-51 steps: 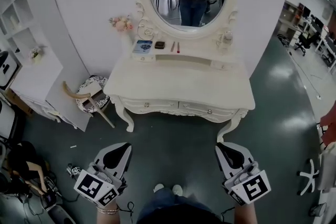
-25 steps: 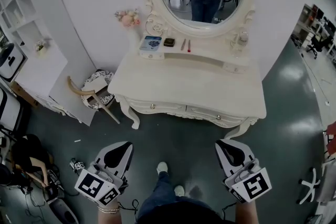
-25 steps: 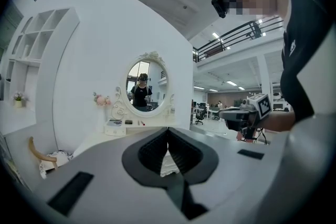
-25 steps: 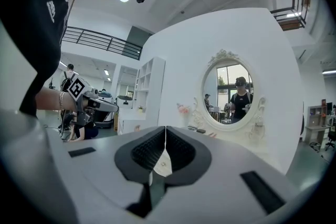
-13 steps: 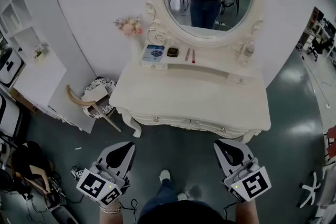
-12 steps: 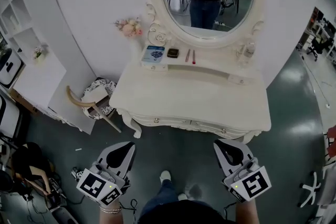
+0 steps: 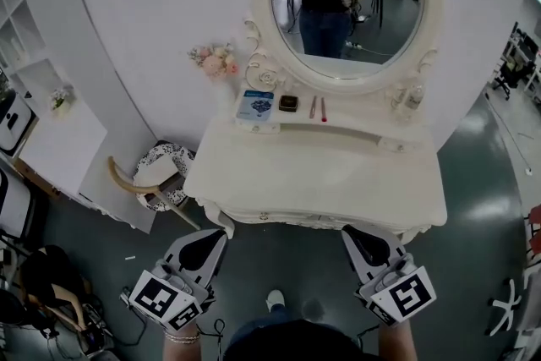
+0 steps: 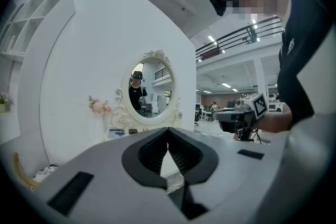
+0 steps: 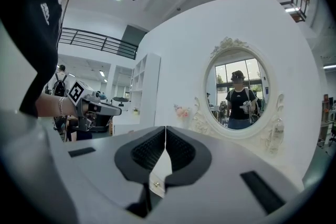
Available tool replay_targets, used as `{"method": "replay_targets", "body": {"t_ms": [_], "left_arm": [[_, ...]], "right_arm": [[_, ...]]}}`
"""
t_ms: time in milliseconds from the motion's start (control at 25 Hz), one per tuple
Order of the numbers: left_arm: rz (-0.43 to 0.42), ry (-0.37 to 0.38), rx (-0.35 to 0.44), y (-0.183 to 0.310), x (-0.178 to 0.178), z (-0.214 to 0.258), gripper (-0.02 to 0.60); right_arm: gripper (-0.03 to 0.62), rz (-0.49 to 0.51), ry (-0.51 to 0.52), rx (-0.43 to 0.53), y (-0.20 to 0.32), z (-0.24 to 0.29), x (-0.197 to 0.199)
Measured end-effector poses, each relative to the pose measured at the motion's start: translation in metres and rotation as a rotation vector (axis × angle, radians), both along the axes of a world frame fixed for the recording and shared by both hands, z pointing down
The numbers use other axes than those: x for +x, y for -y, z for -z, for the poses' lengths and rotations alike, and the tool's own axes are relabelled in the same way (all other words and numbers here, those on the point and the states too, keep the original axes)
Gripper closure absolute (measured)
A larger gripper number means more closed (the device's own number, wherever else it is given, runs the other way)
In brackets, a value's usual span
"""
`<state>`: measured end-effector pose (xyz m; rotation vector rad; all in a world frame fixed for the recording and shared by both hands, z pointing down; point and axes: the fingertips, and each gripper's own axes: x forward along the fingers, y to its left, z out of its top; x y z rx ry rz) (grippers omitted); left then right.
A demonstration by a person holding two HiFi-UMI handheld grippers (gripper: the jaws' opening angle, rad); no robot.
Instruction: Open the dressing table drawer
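Note:
The white dressing table (image 7: 313, 173) stands against the wall under an oval mirror (image 7: 351, 4). Only a thin strip of its drawer front (image 7: 292, 220) shows below the tabletop's edge. My left gripper (image 7: 211, 243) is shut and empty, just short of the table's front left corner. My right gripper (image 7: 357, 237) is also shut and empty, close before the front right part. In the left gripper view the shut jaws (image 8: 168, 131) point level at the table. Below the shut tips (image 9: 166, 129) in the right gripper view, a small drawer knob (image 9: 156, 184) shows through the gap.
A blue box (image 7: 256, 106), small items and bottles (image 7: 408, 97) sit on the table's back shelf, with pink flowers (image 7: 215, 59) beside the mirror. A round stool with a curved wooden piece (image 7: 156, 177) stands left of the table. A white shelf unit (image 7: 34, 97) is further left.
The table has come closer and lower in the head view. Both grippers have moved forward together and now reach its front edge, still shut.

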<state>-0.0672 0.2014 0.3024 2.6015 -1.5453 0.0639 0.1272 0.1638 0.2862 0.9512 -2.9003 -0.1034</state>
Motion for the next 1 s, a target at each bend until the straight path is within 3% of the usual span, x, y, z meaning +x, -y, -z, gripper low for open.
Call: {"method": "replay_targets", "body": {"t_ms": [440,1000], "left_arm": [[-0.011,-0.006,-0.011,0.026,-0.039,-0.012,0.565],[0.041,-0.037,-0.065,0.034,-0.057,-0.034,0.565]], "right_arm": [[0.576,0.002,0.03,-0.005,0.025,-0.002,-0.045],[0.576,-0.019,-0.038,-0.086,0.046,-0.028,-0.049]]}}
